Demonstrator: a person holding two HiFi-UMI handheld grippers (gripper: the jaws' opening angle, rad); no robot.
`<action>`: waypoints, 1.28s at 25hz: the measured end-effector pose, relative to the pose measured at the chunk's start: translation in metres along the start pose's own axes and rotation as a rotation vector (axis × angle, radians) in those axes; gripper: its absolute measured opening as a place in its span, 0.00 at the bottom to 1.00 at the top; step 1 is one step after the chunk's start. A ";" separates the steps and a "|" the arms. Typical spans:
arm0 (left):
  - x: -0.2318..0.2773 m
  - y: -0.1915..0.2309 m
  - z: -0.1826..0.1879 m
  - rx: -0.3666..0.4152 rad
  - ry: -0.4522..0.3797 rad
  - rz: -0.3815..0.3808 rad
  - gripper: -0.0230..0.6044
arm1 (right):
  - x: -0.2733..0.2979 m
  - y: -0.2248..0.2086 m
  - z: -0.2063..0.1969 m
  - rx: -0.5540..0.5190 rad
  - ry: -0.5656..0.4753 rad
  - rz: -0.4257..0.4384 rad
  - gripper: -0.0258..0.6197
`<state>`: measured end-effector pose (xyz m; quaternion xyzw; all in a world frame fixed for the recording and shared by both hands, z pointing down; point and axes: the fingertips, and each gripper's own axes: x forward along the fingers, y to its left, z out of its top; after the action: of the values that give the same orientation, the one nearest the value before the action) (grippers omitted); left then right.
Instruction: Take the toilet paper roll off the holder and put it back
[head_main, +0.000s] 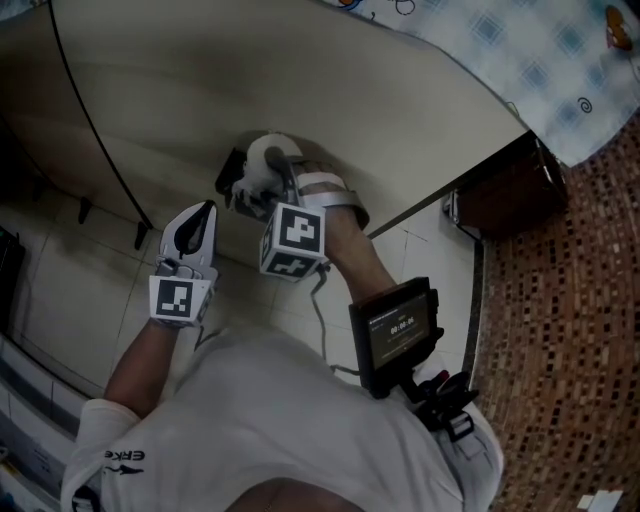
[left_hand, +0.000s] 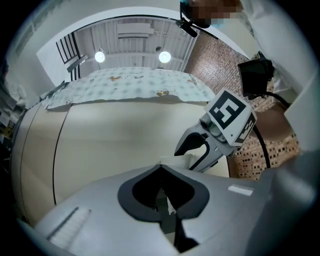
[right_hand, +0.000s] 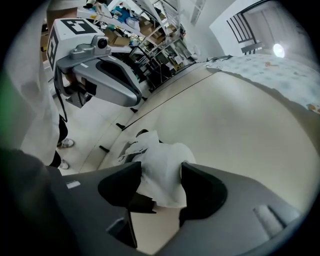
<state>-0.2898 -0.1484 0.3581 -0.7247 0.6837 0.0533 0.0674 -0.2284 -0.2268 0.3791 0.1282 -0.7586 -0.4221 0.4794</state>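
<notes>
- The toilet paper roll (head_main: 262, 152) sits low against the beige panel (head_main: 300, 80), right at its dark holder (head_main: 234, 178). It looks to be on the holder, though I can't see the seating itself.
- The right gripper (right_hand: 161, 167) has its jaws spread wide around the roll. The soft, rumpled paper fills the gap and meets both pads, so I read this as a light hold on the roll's body.
- The left gripper (head_main: 200, 220) hangs just beside it with its jaws closed together and nothing in them, its nose toward the panel.
- I'd judge the step in hand to be the grip at the holder. Whether the roll is about to come off or has just gone back on, I can't say.
- To do it well, squeeze only enough to carry the roll, because the paper crushes easily.
- Move the roll straight along the holder's arm rather than prying it sideways.
- Watch the loose sheet hanging from the roll so it doesn't snag.
- Keep the left gripper out of the path.
- From the head view I seem to look onto a round end with a dark core. My guess is that the long axis runs along the panel's face, up toward the viewer, not out from it, but I'm not certain.
</notes>
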 end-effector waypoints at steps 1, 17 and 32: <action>0.001 -0.001 0.001 0.002 -0.007 -0.004 0.04 | -0.001 0.000 0.000 -0.002 0.003 0.004 0.46; 0.000 -0.004 -0.005 -0.011 0.007 -0.018 0.04 | 0.002 -0.001 -0.004 0.038 0.052 0.106 0.47; 0.020 0.003 -0.013 -0.019 0.016 -0.038 0.04 | 0.004 -0.018 -0.008 0.217 -0.078 -0.007 0.42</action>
<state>-0.2921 -0.1705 0.3677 -0.7385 0.6698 0.0529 0.0561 -0.2277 -0.2444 0.3694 0.1655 -0.8174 -0.3441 0.4313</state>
